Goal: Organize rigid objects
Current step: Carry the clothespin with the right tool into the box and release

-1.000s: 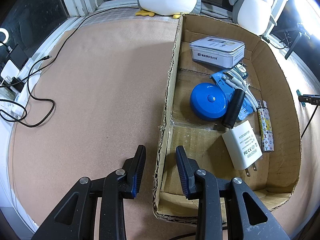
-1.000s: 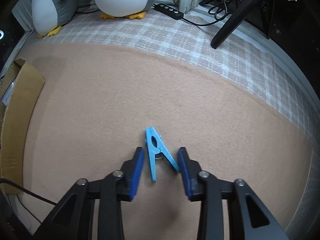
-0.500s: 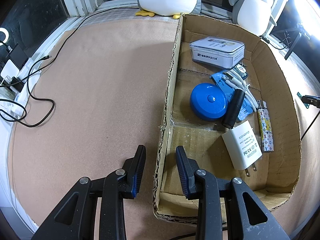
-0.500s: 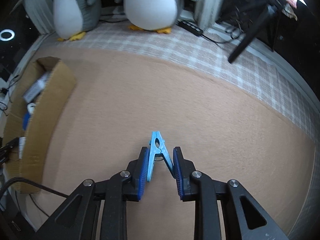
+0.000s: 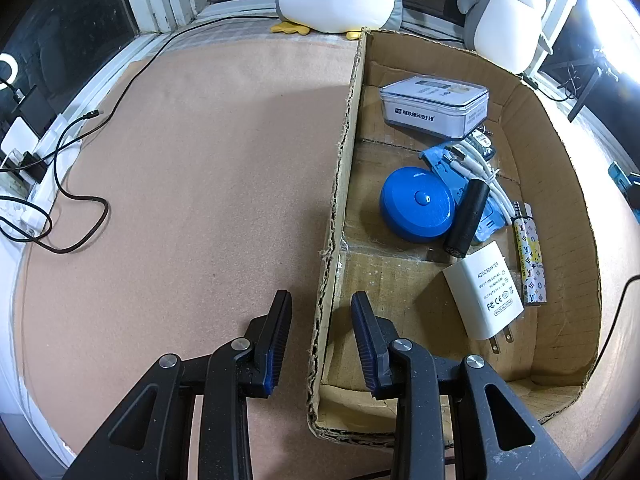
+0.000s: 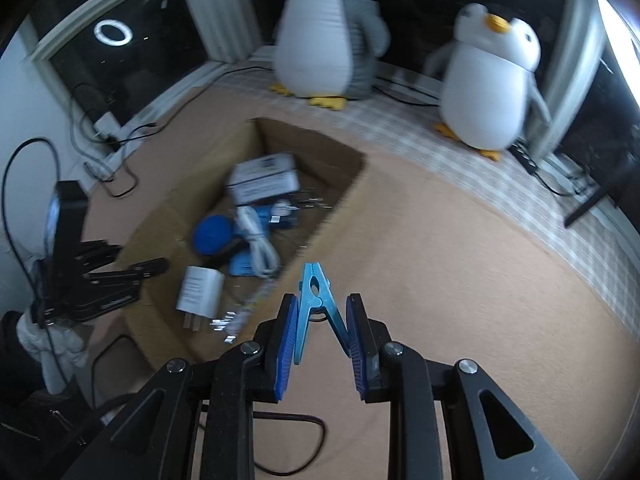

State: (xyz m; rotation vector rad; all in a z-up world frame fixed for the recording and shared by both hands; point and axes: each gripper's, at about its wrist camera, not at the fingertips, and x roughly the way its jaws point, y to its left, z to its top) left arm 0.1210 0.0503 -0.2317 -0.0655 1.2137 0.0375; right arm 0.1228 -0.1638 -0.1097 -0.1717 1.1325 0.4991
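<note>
Right gripper (image 6: 320, 328) fingers are clamped on the blue clothespin (image 6: 316, 304), presumably bound for the cardboard box (image 5: 560, 152), whose wall sits between the left gripper's (image 5: 320, 320) fingers, apparently to steady it.

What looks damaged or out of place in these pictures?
The cardboard box is worn: its left wall has a ragged, frayed top edge. The left gripper straddles that wall. Nothing is spilled. The right gripper holds a blue clothespin, not yet in the box.
</note>
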